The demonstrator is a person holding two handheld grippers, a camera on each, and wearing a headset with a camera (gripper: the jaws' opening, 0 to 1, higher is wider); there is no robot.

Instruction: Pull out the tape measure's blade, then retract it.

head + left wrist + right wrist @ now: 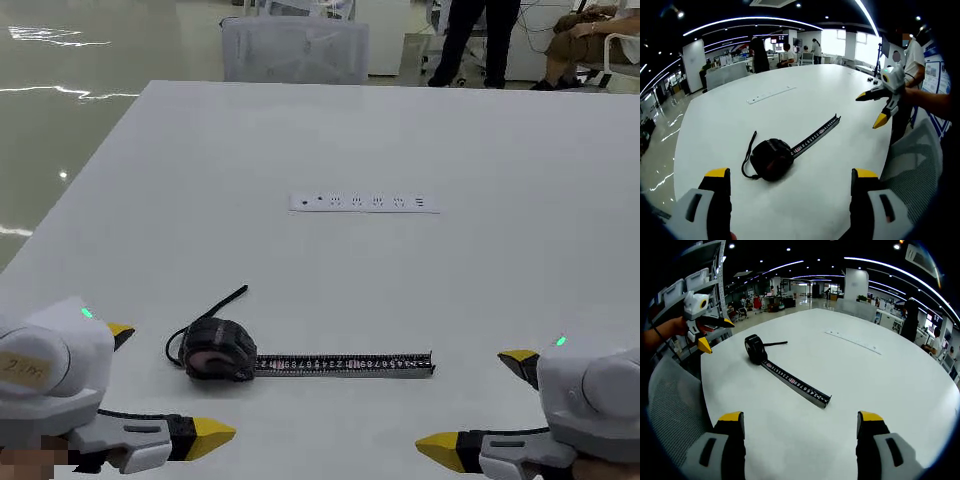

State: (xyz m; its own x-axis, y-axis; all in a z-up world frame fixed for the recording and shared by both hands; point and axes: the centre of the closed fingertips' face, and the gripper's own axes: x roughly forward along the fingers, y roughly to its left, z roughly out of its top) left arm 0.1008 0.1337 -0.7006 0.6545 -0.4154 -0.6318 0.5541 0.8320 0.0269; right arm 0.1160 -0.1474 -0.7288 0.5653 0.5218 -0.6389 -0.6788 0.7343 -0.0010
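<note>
The broad white table (400, 140), smooth and matte, spreads across my head view. My left gripper (172, 382) sits at the lower left, a white body with yellow-tipped jaws spread wide, gripping nothing. My right gripper (472, 398) mirrors it at the lower right, its jaws likewise spread and empty. Both point inward. Between them, lower centre, lies the tape measure (217, 348), a rounded black case clear of both grippers. Its blade (345, 364), a flat dark strip with printed marks, runs rightward along the tabletop. A thin black strap (222, 300) loops off the case. Higher up lies a flat white power strip (364, 202).
</note>
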